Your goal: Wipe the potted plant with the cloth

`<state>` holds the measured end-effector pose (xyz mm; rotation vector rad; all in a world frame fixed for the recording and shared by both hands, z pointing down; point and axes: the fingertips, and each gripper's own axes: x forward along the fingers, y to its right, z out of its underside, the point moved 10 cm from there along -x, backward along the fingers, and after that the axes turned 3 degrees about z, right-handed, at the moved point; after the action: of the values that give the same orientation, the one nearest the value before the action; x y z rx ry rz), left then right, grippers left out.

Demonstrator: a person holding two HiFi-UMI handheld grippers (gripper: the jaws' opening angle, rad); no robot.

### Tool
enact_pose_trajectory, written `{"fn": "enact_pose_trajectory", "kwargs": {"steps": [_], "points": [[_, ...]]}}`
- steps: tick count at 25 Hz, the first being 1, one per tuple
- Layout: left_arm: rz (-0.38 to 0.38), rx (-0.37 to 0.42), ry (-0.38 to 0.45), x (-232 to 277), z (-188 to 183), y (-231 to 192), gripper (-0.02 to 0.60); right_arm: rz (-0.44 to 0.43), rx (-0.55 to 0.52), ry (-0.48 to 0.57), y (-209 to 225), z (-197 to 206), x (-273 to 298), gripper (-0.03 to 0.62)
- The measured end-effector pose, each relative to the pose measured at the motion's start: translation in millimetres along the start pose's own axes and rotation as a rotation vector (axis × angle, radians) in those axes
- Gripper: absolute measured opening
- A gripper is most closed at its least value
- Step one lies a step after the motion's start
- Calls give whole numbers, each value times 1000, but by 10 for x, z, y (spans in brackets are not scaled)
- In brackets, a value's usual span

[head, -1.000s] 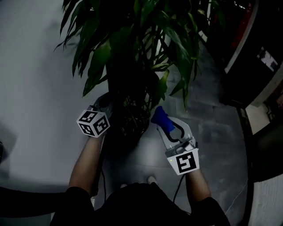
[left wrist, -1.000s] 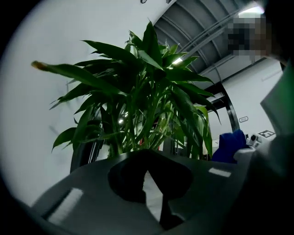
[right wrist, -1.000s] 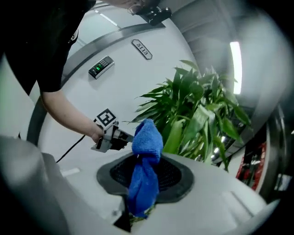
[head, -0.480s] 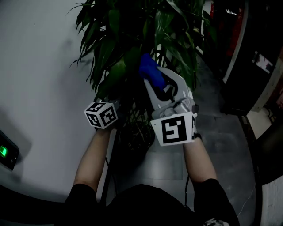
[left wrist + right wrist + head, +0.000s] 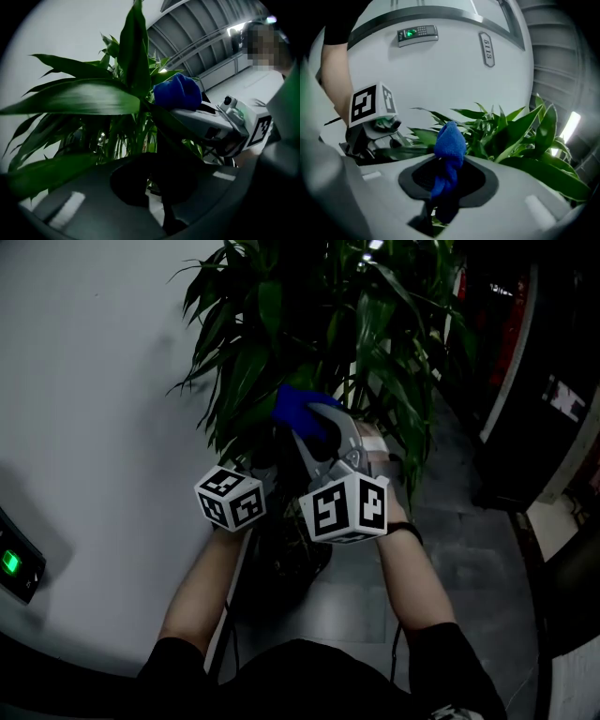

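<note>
The potted plant (image 5: 309, 324) with long green leaves stands against the white wall; its dark pot (image 5: 286, 559) shows below my hands. My right gripper (image 5: 309, 423) is shut on a blue cloth (image 5: 298, 409) and holds it among the middle leaves. In the right gripper view the cloth (image 5: 449, 140) stands bunched out of the jaws. My left gripper (image 5: 267, 463) sits just left of it, its tips in the foliage. In the left gripper view its jaws (image 5: 164, 187) are shut on a dark leaf (image 5: 161, 119) that runs up towards the cloth (image 5: 178, 93).
A white wall (image 5: 84, 381) lies close on the left, with a keypad panel (image 5: 14, 563) showing a green light. Dark furniture and a doorway (image 5: 544, 427) stand to the right. Grey floor tiles (image 5: 459, 549) lie beside the pot.
Both grippers have risen into the foliage. The right gripper moved up and left with the cloth, ending close beside the left gripper.
</note>
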<state>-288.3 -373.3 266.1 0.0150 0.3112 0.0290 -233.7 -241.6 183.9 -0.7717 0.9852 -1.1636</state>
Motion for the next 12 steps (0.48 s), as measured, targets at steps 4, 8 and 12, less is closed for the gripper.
{"fn": "enact_pose_trajectory", "kwargs": {"steps": [4,8,12], "points": [[10,-14,17,32,4,1,6,-51,-21,-6,-137,51,-13,107],[2,-30,22,24,54,29,6,-107,-47,-19,-247,103,-36,107],[5,-68,39,2,101,38,6,-150,10,-4,-330,134,-115,107]]}}
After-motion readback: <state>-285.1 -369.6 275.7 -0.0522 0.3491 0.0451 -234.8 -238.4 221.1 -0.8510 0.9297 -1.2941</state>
